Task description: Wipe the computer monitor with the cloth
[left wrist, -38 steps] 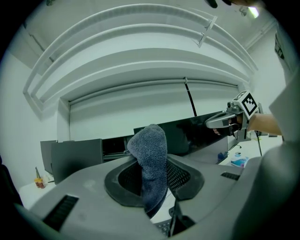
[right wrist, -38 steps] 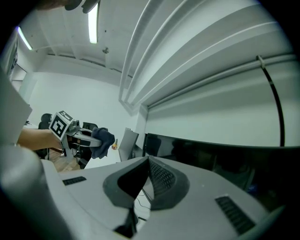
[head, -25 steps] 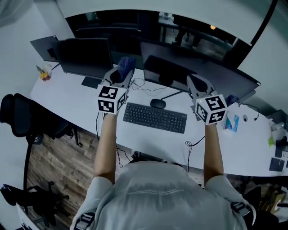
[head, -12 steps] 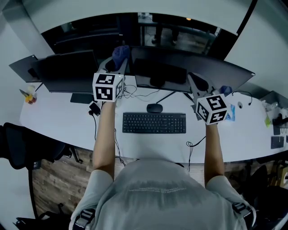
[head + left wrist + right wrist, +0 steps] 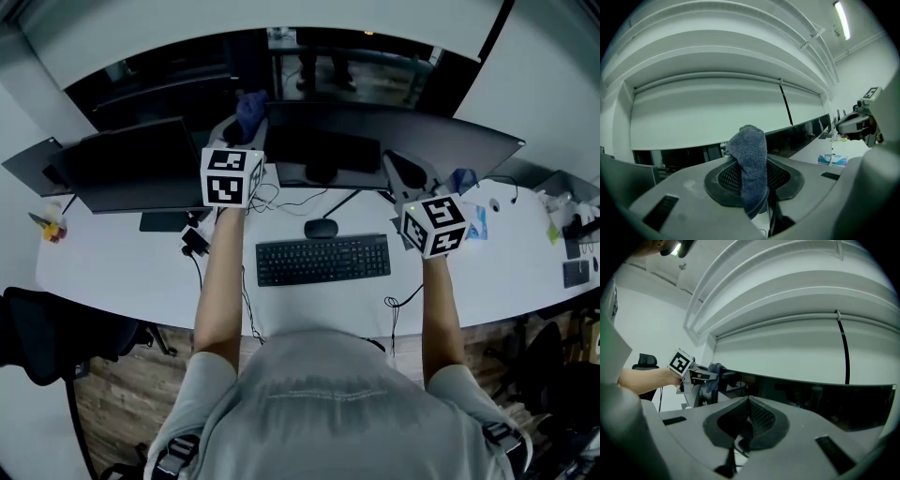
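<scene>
The left gripper [image 5: 242, 131] has its jaws clenched on a small blue terry cloth [image 5: 749, 159], held up just beside the top left edge of the wide black curved monitor [image 5: 403, 131]. The right gripper [image 5: 749, 418] has its jaws pressed together on nothing, above the white surface [image 5: 122, 258].

I'm watching a person who is wearing a pale grey T-shirt [image 5: 323, 403] with short sleeves [image 5: 202, 382]. Dark straps [image 5: 176, 459] with buckles are showing at both lower corners of my head view. The left gripper [image 5: 240, 127] and right gripper [image 5: 397, 164] are both showing smooth grey shells, and black mesh-textured pads [image 5: 761, 418] are lining their jaws. Each is carrying a white cube [image 5: 232, 176] printed with black square markers.
</scene>
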`<state>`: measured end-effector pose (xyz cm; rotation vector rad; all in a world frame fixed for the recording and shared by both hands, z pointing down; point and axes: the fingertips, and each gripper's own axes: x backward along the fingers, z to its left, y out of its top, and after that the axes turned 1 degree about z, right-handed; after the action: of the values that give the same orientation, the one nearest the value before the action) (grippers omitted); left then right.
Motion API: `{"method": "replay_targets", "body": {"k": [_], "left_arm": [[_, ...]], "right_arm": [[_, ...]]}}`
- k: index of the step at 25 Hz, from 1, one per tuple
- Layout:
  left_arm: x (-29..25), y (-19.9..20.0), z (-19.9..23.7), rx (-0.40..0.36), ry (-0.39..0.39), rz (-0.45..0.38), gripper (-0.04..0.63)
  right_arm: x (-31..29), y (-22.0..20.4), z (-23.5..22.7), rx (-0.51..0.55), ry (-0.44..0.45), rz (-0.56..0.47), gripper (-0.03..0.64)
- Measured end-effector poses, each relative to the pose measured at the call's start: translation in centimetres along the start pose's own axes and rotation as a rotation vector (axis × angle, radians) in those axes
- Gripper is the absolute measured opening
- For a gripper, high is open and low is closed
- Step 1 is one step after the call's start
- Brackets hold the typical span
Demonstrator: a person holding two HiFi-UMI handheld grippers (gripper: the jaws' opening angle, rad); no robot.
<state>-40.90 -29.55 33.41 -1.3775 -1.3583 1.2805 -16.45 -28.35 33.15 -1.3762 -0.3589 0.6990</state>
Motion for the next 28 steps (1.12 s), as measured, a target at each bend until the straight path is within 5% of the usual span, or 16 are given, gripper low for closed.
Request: {"method": "replay_targets", "body": {"k": [10, 28], "left_arm": [[-0.6, -2.3, -0.8, -0.017, -0.046, 0.045, 0.098], [-1.5, -9.7, -2.7, 0.072, -0.013, 0.165, 0.098]], "right_arm": [[-1.2, -0.3, 0.8, -0.003, 0.003, 0.009, 0.002], [-2.9, -4.2, 0.4, 0.003, 0.057, 0.094, 0.002]]}}
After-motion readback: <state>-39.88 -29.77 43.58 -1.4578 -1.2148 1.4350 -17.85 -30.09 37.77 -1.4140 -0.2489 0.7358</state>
